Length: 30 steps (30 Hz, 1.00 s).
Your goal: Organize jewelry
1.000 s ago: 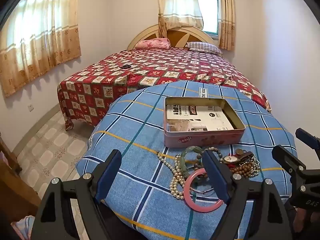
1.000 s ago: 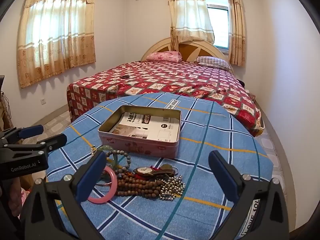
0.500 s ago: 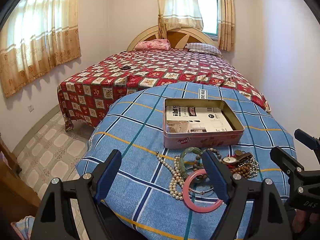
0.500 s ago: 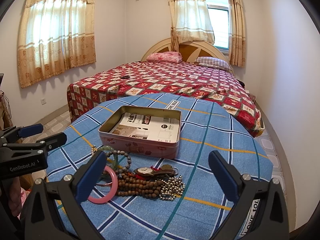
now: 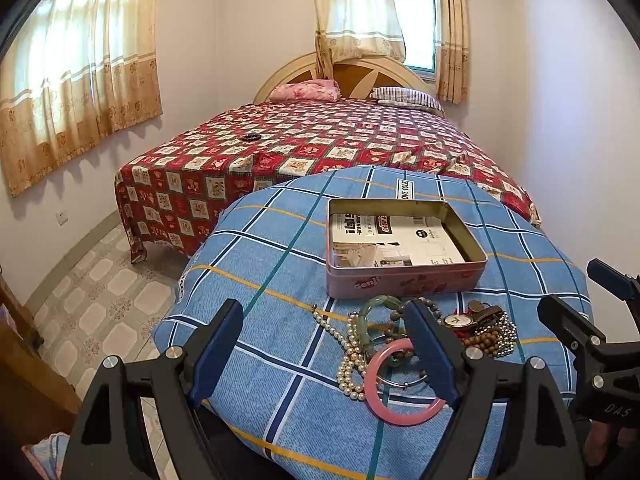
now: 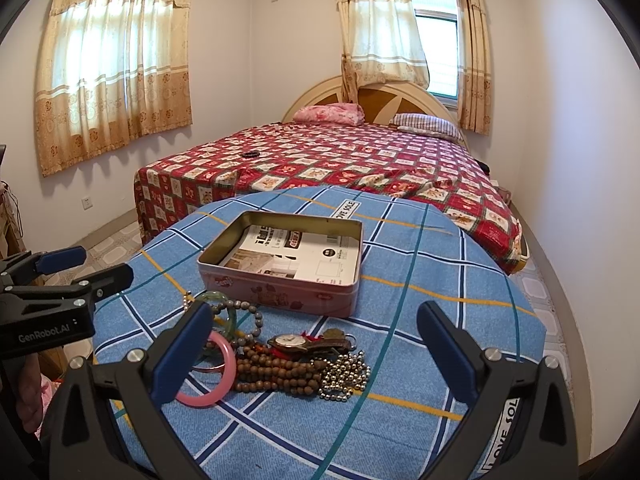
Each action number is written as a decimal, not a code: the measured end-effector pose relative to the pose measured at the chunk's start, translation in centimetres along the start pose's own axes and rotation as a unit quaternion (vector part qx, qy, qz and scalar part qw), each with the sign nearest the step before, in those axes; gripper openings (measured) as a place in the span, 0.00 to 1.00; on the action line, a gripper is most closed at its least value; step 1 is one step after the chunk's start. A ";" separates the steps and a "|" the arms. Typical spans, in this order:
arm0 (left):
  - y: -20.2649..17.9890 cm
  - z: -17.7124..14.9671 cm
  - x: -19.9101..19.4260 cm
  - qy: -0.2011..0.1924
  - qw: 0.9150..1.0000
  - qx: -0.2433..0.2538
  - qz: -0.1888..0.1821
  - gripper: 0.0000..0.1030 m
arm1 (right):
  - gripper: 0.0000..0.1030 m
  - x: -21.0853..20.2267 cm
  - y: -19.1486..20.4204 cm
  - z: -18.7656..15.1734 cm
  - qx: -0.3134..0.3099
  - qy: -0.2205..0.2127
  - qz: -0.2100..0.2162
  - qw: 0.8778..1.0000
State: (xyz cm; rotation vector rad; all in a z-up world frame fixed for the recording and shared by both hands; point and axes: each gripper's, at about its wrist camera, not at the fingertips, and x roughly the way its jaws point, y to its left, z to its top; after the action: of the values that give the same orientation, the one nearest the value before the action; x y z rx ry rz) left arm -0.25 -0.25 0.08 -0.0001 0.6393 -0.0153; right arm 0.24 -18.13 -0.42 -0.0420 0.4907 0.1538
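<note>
A pile of jewelry lies on the blue checked tablecloth (image 5: 276, 280): a pink bangle (image 5: 396, 412), a green bangle (image 5: 372, 308), a pearl necklace (image 5: 348, 356), brown wooden beads (image 6: 276, 372), a wristwatch (image 6: 290, 340) and silver ball chain (image 6: 346, 376). An open pink tin box (image 5: 400, 248) with printed paper inside stands just behind the pile. My left gripper (image 5: 324, 344) is open and empty, above the near left of the pile. My right gripper (image 6: 320, 344) is open and empty, above the beads and watch.
A bed with a red patterned cover (image 5: 320, 140) stands right behind the table. Tiled floor (image 5: 100, 292) lies to the left. A wall is close on the right (image 6: 580, 160). The left gripper also shows at the right wrist view's left edge (image 6: 68, 276).
Both grippers have barely shifted and stay open. The jewelry and the tin have not moved.
</note>
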 end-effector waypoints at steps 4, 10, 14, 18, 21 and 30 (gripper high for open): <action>0.0 0.0 0.0 0.000 1.000 0.000 0.000 0.81 | 1.00 -0.1 0.1 0.0 0.000 0.001 0.000 1.000; 0.0 -0.1 -0.1 0.000 1.000 0.001 0.000 0.81 | 1.00 -0.2 0.4 -0.1 -0.002 0.002 0.000 1.000; -0.2 0.2 -0.2 -0.001 1.000 0.002 0.000 0.81 | 1.00 -0.1 0.3 -0.1 -0.001 0.002 0.000 1.000; -0.5 0.7 -0.5 -0.002 1.000 0.002 0.000 0.81 | 1.00 -0.1 0.3 -0.1 -0.001 0.002 -0.001 1.000; -0.4 0.5 -0.4 -0.002 1.000 0.002 0.000 0.81 | 1.00 -0.1 0.3 -0.1 -0.002 0.002 0.000 1.000; -0.5 0.6 -0.4 -0.001 1.000 0.002 0.000 0.81 | 1.00 -0.1 0.4 -0.1 -0.002 0.002 -0.001 1.000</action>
State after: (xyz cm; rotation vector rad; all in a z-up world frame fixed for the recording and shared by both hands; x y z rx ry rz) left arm -0.26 -0.70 0.79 0.0026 0.6366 -0.0170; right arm 0.04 -17.77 -0.46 -0.0460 0.4953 0.1527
